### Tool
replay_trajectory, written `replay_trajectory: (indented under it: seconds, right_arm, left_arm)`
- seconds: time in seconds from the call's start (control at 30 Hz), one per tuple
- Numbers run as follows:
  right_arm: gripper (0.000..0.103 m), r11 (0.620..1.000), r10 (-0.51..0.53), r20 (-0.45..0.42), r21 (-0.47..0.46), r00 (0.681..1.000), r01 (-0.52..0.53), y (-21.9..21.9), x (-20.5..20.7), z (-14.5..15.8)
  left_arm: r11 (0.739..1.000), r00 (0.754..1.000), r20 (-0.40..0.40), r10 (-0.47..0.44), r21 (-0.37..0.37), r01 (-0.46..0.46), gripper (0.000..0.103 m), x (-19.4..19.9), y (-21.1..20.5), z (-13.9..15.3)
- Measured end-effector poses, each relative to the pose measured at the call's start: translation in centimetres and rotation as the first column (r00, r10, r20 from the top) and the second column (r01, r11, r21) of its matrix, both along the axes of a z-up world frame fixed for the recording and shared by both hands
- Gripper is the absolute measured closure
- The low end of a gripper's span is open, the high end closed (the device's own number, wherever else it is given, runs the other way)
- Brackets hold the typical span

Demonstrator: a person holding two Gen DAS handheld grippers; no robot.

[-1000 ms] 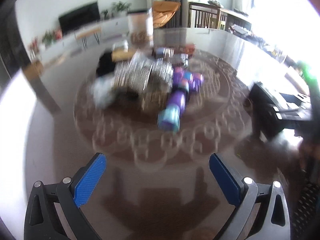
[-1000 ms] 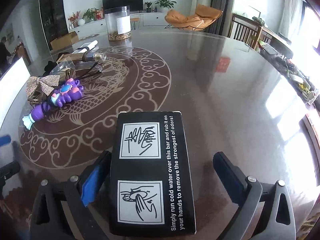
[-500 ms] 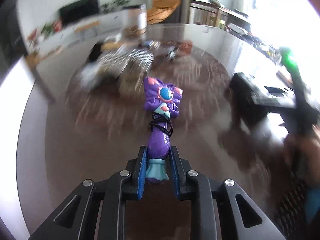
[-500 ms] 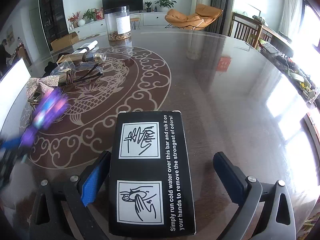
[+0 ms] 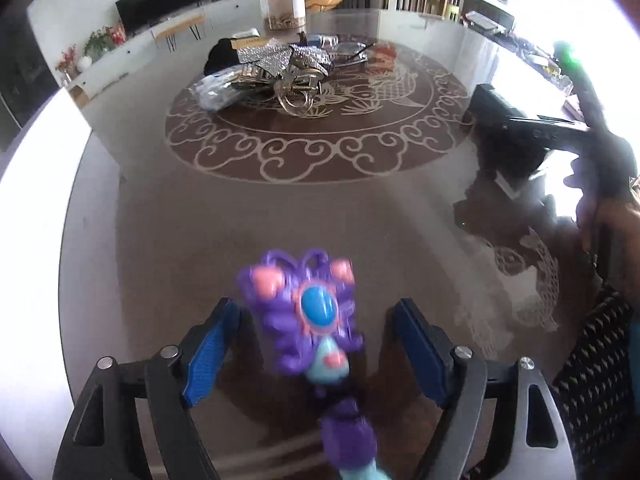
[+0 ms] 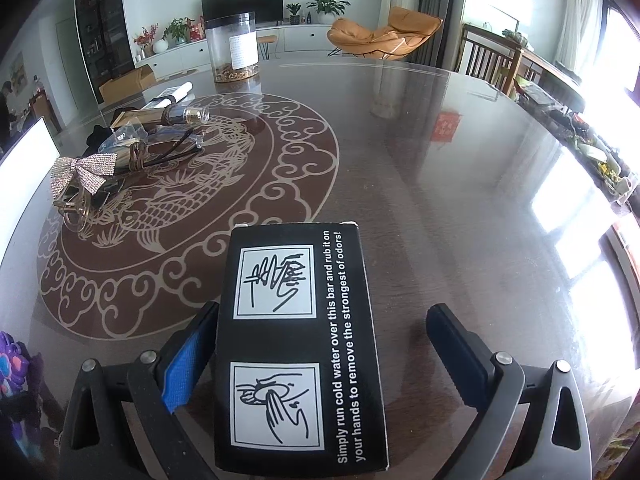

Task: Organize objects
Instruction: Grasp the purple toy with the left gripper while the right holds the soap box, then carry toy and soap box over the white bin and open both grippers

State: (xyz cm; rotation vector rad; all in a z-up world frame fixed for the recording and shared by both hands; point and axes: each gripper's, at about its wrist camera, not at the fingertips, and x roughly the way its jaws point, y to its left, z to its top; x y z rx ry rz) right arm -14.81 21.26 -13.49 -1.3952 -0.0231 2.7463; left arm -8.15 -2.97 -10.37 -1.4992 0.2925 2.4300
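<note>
A purple toy wand [image 5: 312,316] with a blue gem and pink hearts lies between the spread fingers of my left gripper [image 5: 316,344], which is open; the toy looks blurred. It also shows at the left edge of the right wrist view [image 6: 12,364]. My right gripper [image 6: 320,344] is open, with a black box [image 6: 300,344] printed with hand drawings lying flat between its fingers on the round glass table [image 6: 440,200]. The box touches the left finger pad.
A heap of items sits on the table's patterned centre: a sparkly bow [image 6: 84,174], gold clips, a small bottle [image 6: 188,114], dark cords. A clear jar [image 6: 236,52] stands behind it. The black box and the right hand show in the left wrist view [image 5: 532,128].
My left gripper shut on the purple toy's handle, carried it toward the near table edge, then opened. The right gripper and black box have not moved.
</note>
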Motion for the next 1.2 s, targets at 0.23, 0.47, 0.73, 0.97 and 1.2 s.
replay_trajectory:
  seconds: [0.23, 0.47, 0.73, 0.97, 1.2]
  right_arm:
    - [0.002, 1.000, 0.000, 0.002, -0.008, 1.000, 0.000, 0.1, 0.0, 0.0]
    - [0.000, 0.999, 0.011, 0.022, -0.044, 1.000, -0.010, 0.5, 0.0, 0.1]
    - [0.000, 0.965, 0.109, 0.203, -0.257, 0.973, -0.054, 3.5, -1.7, 3.0]
    - [0.043, 0.987, 0.142, 0.393, 0.018, 0.909, -0.162, -2.4, -2.9, 1.4]
    - [0.044, 0.987, 0.162, 0.351, -0.039, 0.922, -0.159, -4.4, 0.4, 2.1]
  left_arm:
    - [0.999, 0.997, -0.075, -0.008, 0.033, 0.010, 0.080, 2.7, -1.3, 0.1]
    - [0.988, 0.994, -0.095, 0.046, 0.149, -0.031, 0.084, 3.4, -3.5, 0.6]
    - [0.962, 0.978, -0.179, 0.103, 0.267, -0.052, 0.084, 4.2, -6.3, 2.6]
    - [0.941, 0.965, -0.223, 0.135, 0.335, -0.054, 0.084, 5.6, -7.9, 4.2]
    - [0.903, 0.942, -0.273, 0.194, 0.426, -0.062, 0.085, 7.3, -10.7, 7.2]
